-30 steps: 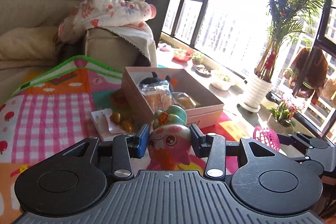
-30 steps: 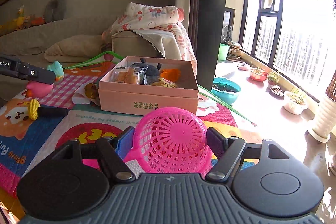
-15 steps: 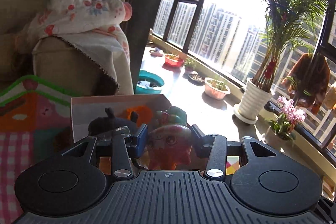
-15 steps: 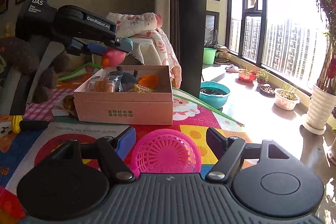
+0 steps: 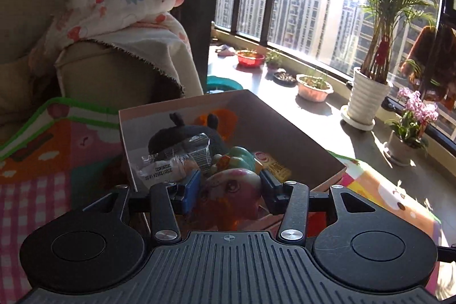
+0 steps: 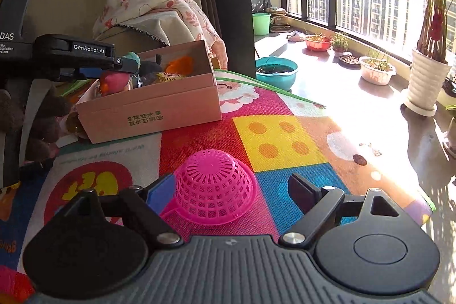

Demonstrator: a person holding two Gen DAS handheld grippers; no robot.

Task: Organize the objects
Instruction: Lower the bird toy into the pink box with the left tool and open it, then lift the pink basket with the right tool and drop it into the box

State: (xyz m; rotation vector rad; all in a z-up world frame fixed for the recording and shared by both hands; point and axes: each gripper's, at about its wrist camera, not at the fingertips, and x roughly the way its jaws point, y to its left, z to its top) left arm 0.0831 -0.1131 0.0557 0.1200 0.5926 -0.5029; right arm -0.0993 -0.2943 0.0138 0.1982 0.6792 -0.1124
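holding the pink toy (image 5: 232, 190) pinched in the left gripper (image 5: 230, 187) over the near end of the box (image 6: 148, 107), lower it into a free gap before releasing. the right gripper (image 6: 230, 190) stands spread around the pink basket (image 6: 213, 190) on the mat (image 6: 285, 138).

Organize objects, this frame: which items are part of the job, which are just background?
In play:
- pink rubber duck toy, clamped in left gripper
- pink cardboard box, already holding snacks and toys
- pink plastic mesh basket, upside down on mat between open right gripper fingers

Background:
- white potted palm
- teal basin
- floral blanket
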